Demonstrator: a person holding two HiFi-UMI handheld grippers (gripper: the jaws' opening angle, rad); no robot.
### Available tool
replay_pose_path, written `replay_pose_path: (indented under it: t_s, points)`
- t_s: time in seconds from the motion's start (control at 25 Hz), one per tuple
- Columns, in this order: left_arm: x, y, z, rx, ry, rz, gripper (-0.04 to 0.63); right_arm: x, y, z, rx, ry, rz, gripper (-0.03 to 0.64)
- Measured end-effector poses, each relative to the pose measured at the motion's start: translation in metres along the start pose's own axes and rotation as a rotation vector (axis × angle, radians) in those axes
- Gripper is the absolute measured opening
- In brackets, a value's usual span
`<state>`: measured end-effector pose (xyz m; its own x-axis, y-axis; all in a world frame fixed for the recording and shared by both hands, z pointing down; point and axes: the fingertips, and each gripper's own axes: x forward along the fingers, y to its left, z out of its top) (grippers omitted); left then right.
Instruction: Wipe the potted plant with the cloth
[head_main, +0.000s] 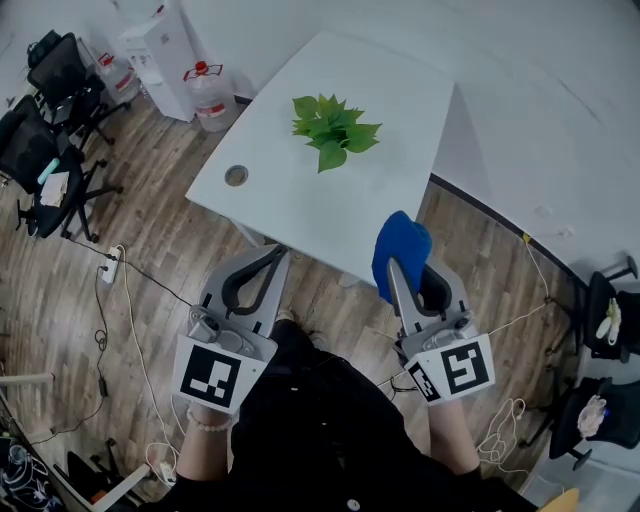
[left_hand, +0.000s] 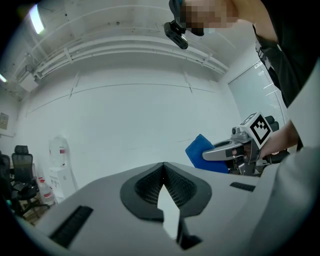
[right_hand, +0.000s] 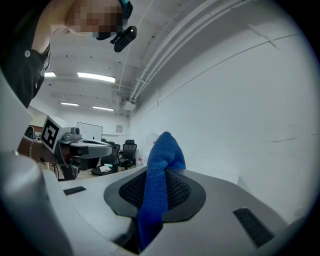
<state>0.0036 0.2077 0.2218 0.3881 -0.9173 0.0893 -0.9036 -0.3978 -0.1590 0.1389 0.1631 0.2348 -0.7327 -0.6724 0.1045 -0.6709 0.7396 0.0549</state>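
Judged as the approach, not yet the wiping. Find the potted plant toward the far side of the white table, with leaves spread, well apart from both tools. Note the blue cloth pinched fast between the jaws of the right gripper, with a rounded bunch poking out past the tips and a strip running down between the pads. Note the left gripper on the left, jaws pressed together on nothing, about level with the right one, over the wooden floor just short of the table's near edge. To do this step well: carry the right gripper forward and slightly left over the tabletop, arriving at leaf height rather than dropping from above. Lead with the protruding bunch of cloth, never with the hard tips. Stroke each leaf from stem outward under light pressure, given thin leaves likely to bend or tear under a push. Hold the clamp firm throughout, against the risk of the cloth sliding out mid-stroke. Consider bringing the closed left gripper beside the pot, hidden here beneath the foliage, to steady it or to back a leaf from below. Avoid nudging the plant toward the far edge.
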Motion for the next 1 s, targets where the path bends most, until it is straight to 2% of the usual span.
replay_pose_path:
  t_s: [0.4,1.0]
  points:
    - [0.035,0.02,-0.008,-0.008,-0.003,-0.026,0.013,0.022,-0.022,-0.008,0.007,0.019,-0.037,0.095]
    - [0.13,0.1,-0.021,-0.024,0.0,-0.115,0.014,0.117,-0.073,-0.012,0.024,0.078,-0.124,0.095]
